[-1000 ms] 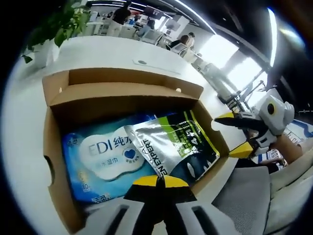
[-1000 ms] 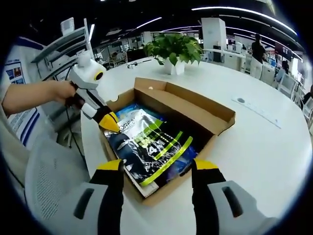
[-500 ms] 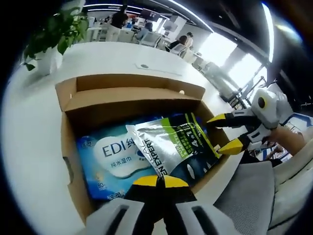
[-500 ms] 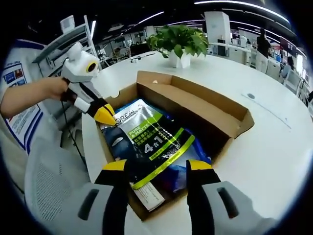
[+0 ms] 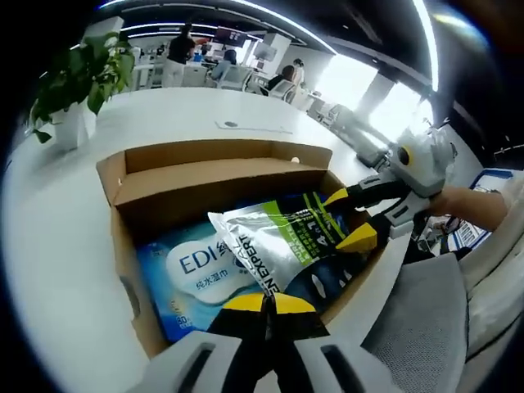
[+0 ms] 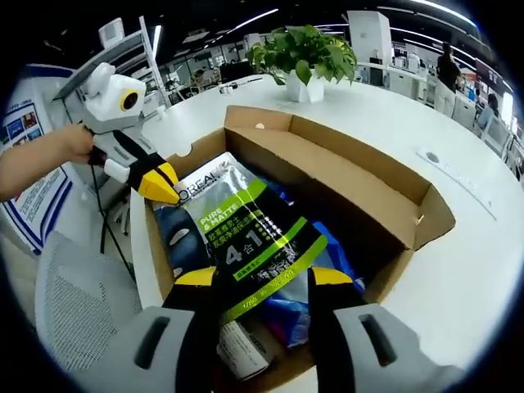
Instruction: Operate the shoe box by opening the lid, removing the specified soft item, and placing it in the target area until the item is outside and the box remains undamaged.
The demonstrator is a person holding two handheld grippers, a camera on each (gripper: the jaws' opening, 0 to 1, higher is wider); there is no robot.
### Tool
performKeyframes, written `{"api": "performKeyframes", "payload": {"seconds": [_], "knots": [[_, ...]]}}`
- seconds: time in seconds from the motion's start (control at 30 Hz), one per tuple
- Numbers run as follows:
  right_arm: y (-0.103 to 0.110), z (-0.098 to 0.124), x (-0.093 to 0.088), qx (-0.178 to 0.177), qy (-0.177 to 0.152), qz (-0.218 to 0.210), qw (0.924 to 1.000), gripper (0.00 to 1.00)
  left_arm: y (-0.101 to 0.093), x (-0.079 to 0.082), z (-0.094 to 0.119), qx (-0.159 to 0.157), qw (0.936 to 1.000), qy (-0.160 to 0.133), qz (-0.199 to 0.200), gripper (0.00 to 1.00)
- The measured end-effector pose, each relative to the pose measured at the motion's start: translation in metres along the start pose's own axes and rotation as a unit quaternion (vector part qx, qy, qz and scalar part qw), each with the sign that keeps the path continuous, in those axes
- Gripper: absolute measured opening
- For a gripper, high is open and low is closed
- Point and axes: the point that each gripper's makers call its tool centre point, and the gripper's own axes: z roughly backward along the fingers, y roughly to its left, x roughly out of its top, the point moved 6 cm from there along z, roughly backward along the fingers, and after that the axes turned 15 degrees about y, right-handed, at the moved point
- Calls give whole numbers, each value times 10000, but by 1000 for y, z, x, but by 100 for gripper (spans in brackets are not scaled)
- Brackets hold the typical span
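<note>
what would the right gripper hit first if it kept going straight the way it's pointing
Most likely the silver and green pouch lying on top in the open shoe box. The right gripper has its open jaws either side of the pouch's near end, though the remaining gap is unclear.

One shoe box point(image 6: 360, 196), two soft packs point(image 6: 246, 233) point(image 5: 196, 266), one plant point(image 6: 307, 49).

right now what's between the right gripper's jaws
In the right gripper view, the right gripper stands open, its jaws astride the near end of the silver-and-green pouch, which lies in the open cardboard shoe box.
</note>
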Motion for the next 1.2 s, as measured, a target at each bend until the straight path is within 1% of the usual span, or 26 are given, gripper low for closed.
{"api": "performKeyframes", "payload": {"seconds": [0.07, 0.13, 0.2, 0.3, 0.43, 0.57, 0.7, 0.8, 0.83, 0.9, 0.93, 0.97, 1.03, 1.2], "knots": [[1, -2, 0, 58, 17, -71, 10000, 37, 0, 0, 1, -9, 10000, -33, -49, 0], [-1, -3, 0, 22, 29, -136, 9999, 36, 0, -2, 0, 0, 9999, -44, -133, 1], [-3, -3, 1, 36, -3, -246, 9997, 35, 1, -2, 0, 6, 9999, -35, -127, 1], [-3, -1, 2, 48, -36, -259, 9996, 31, 0, -3, 0, 5, 9999, -86, -149, 0], [-3, 2, 3, 65, -105, -316, 9994, 29, 0, -2, -1, 43, 9998, -78, -197, 0], [-4, 6, 3, 86, -181, -417, 9989, 23, 0, -3, -1, 111, 9997, -51, -228, 0], [-1, 11, 4, 48, -307, -353, 9989, 20, 0, -4, 0, 141, 9997, -50, -208, 0], [-1, 15, 6, 58, -436, -385, 9983, 17, 0, -6, -1, 158, 9997, -33, -177, 0], [-1, 15, 7, 34, -453, -358, 9983, 14, 0, -6, -1, 154, 9997, -34, -174, 0], [-1, 17, 10, -83, -561, -110, 9983, 6, -2, -5, -1, 101, 9998, -84, -142, 0], [-2, 19, 11, -245, -595, 6, 9979, 2, -3, -4, -1, 86, 9999, -90, -110, 0], [-2, 20, 11, -274, -603, 41, 9978, 2, -3, -4, -1, 102, 9998, -88, -123, 0], [0, 19, 11, -203, -596, -28, 9980, 2, -4, -2, -1, 115, 9998, -102, -146, 0], [0, 22, 8, -219, -573, -73, 9981, 2, -6, 0, -1, 115, 9997, -101, -174, 0]]}}
